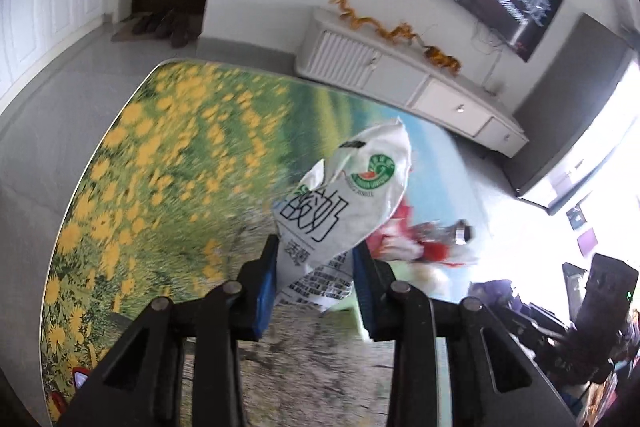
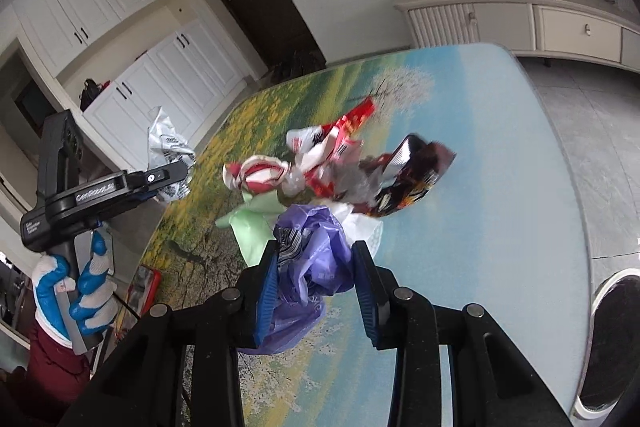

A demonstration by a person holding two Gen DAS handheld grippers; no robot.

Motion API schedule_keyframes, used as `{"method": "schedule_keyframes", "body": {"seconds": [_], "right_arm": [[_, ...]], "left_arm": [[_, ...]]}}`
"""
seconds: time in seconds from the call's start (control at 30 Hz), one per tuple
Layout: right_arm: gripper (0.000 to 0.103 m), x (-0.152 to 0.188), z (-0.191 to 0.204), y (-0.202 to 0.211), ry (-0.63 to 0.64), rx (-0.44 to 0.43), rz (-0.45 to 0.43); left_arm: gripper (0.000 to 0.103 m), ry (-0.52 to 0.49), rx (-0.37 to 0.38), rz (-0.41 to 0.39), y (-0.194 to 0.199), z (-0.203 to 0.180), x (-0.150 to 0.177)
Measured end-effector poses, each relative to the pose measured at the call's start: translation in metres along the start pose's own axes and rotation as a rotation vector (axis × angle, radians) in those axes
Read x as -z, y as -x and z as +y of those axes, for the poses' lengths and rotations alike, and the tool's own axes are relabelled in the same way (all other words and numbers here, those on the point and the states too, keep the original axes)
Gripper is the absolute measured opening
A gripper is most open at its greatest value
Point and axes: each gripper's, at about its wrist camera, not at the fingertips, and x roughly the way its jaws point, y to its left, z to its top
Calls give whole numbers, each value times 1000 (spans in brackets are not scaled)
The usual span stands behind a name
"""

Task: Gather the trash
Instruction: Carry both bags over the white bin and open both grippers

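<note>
Above the desk (image 2: 520, 155) with its printed flower-field cover, my left gripper (image 1: 314, 283) has its jaws clamped on a crumpled white yogurt pouch (image 1: 344, 203), while my right gripper (image 2: 316, 287) pinches a crumpled purple plastic bag (image 2: 316, 247). I judge both pickups done; next I need a bin, with none in view.

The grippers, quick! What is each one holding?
Left gripper: shut on the white milk pouch.
Right gripper: shut on the purple plastic bag.

**Camera placement: two wrist fisheyes**

Each camera sits just behind its own jaws, looking forward and steeply down, close above the worktop (image 1: 160, 163). Both views share the worktop (image 2: 500, 155), the trash pile (image 2: 340, 163), the sideboard (image 1: 400, 75) and the far wall. The right view also takes in the left gripper (image 2: 176, 175).
</note>
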Motion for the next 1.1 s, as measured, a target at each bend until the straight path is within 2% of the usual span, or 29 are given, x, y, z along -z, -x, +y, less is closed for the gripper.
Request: {"method": "schedule_keyframes", "body": {"seconds": [0.23,0.37,0.57,0.83,1.0,1.1], "right_arm": [[33,-7,-28,61,-56,67,-148],[33,-9,-59,107,-110,146,-241],[33,3,-125,168,-239,309,-336],[34,45,-223,202,-441,537,-315],[39,74,-283,200,-577,611,-272],[43,88,-305,200,-620,644,-242]], "left_arm": [[32,-133,98,-27,15,-74,-11],[32,-246,191,-18,12,-141,-10],[32,-420,322,61,-17,-253,7],[33,-596,405,242,-85,-383,64],[35,-626,436,355,-130,-435,103],[35,-625,456,419,-154,-456,125]]}}
